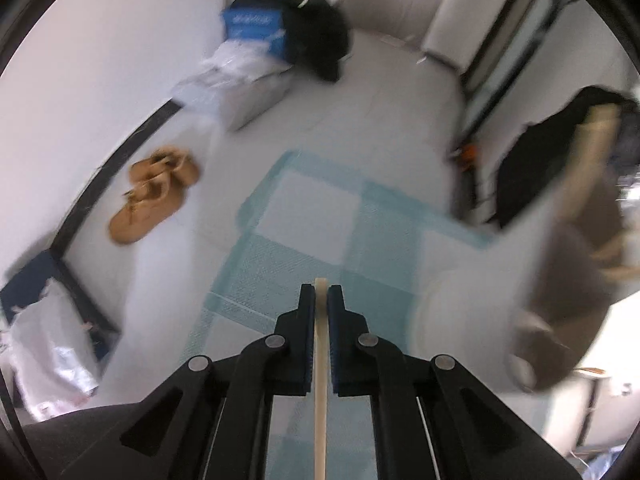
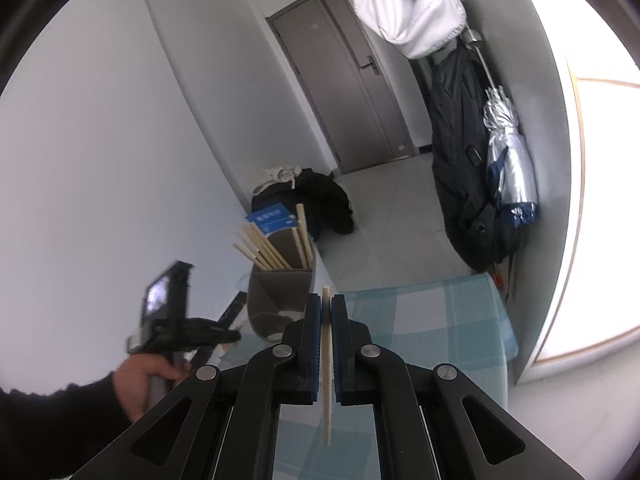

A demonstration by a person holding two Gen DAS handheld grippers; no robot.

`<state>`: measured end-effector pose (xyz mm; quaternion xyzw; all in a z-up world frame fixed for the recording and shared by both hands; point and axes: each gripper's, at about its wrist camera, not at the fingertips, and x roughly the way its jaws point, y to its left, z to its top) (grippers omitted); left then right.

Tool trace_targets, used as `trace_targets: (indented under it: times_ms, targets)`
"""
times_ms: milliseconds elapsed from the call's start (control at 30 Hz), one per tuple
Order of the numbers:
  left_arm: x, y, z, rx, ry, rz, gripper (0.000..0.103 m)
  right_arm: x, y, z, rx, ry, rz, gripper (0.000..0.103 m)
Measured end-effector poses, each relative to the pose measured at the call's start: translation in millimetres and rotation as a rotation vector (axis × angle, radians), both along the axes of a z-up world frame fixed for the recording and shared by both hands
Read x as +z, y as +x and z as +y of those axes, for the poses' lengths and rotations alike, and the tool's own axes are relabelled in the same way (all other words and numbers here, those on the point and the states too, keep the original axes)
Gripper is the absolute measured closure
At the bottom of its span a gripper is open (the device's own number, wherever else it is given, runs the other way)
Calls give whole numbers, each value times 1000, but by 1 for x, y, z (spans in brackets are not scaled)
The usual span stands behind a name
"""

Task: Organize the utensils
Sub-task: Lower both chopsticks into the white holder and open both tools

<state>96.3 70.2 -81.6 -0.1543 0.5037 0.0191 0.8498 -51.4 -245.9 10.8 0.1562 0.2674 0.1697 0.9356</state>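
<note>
**Two claws, one chopstick each; holder already part-filled**

The left claw point(image 1: 321, 294) was closed tight on 1 pale wooden chopstick point(image 1: 321, 380), which ran straight down between the pads w/ its tip poking just past them. That view was blurred. Below it lay the tabletop point(image 1: 280, 264), covered in a light-blue checked cloth.

The right claw point(image 2: 326, 304) was likewise clamped on 1 chopstick point(image 2: 327, 376), tip just above the pads, lower end hanging free over the cloth.

So 2 chopsticks in hand. One container: a grey-brown holder point(image 2: 280, 292) stood on the tabletop's far-left part, just beyond the right claw. About 8 chopsticks point(image 2: 266, 252) stood in it, approx. 6 leaning left and 2 nearer upright at its right side; exact count hard to tell where they overlap.

In the right wrist view a hand point(image 2: 144, 380) in a dark sleeve held the left tool, left of the holder.

On the floor: 2 tan sandals point(image 1: 154, 192).
</note>
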Motion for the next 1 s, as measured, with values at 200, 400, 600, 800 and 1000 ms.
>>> trace_targets:
  times_ms: [200,400,600,800,1000]
  targets:
    - [47,-40,-6,-107,-84,-159,101,1,-7,19,31,-31,-17,99]
    - [95,-60,-18,-162,-162,-273,101,10,-8,37,59,-33,-15,99]
    - [161,-56,-24,-198,-167,-514,101,52,-4,41,59,-12,-74,99]
    - [200,-20,-39,-178,-126,-700,101,108,23,44,47,-24,-159,99]
    - [200,24,-61,-210,-91,-842,101,136,59,44,10,-48,-208,99]
